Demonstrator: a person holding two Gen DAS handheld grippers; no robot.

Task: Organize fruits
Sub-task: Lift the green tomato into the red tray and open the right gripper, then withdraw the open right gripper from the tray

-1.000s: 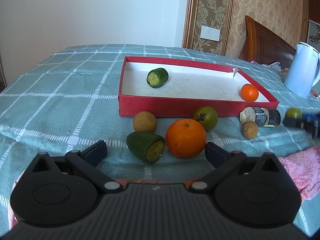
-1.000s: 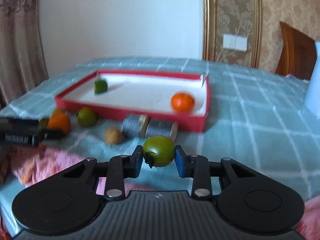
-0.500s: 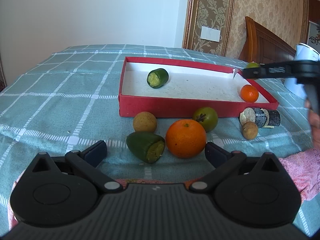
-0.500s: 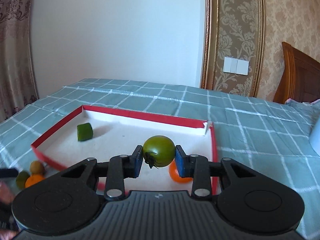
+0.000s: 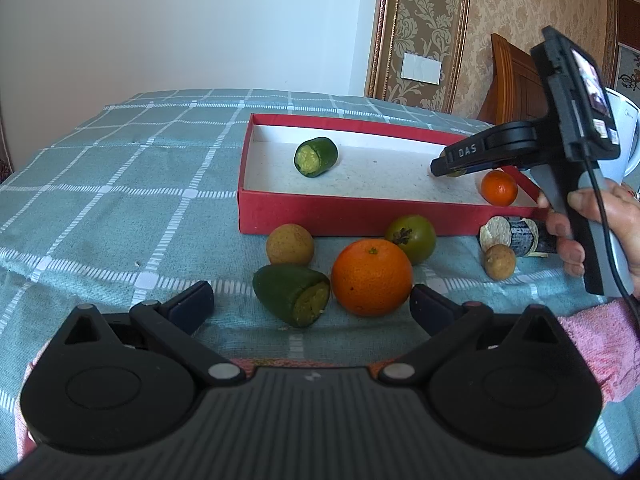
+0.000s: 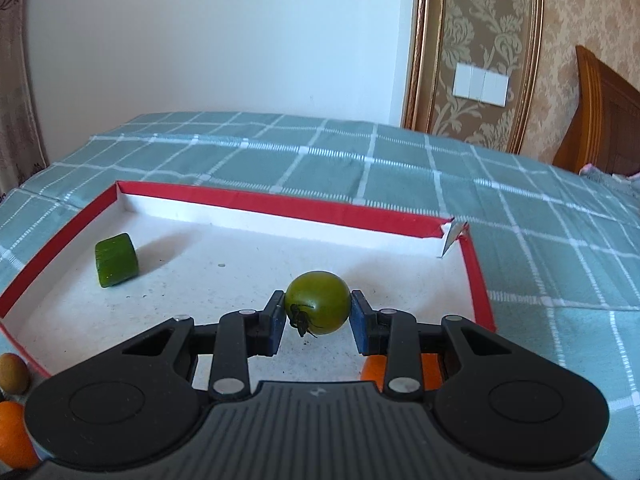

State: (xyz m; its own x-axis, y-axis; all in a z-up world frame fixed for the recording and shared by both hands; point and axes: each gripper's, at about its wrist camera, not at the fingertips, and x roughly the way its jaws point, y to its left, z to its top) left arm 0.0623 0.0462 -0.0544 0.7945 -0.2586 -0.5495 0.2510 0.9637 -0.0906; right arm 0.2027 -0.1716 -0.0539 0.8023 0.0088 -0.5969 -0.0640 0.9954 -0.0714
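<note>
Clearly the main risk is a roll: the right gripper (image 6: 318, 322) pinches a round green tomato (image 6: 317, 303) between its blue pads over the white floor of the red box (image 6: 280, 203), and let go from any height it could run into the small orange (image 5: 499, 187) just beside it or toward the cut avocado piece (image 6: 116, 260). The left gripper (image 5: 311, 305) rests wide open and holds nothing, with the big orange (image 5: 371, 277) and avocado half (image 5: 293, 293) between its fingers. Outside the box wall lie 2 brown fruits, another green tomato (image 5: 412, 237) and a dark roll (image 5: 516, 235).
</note>
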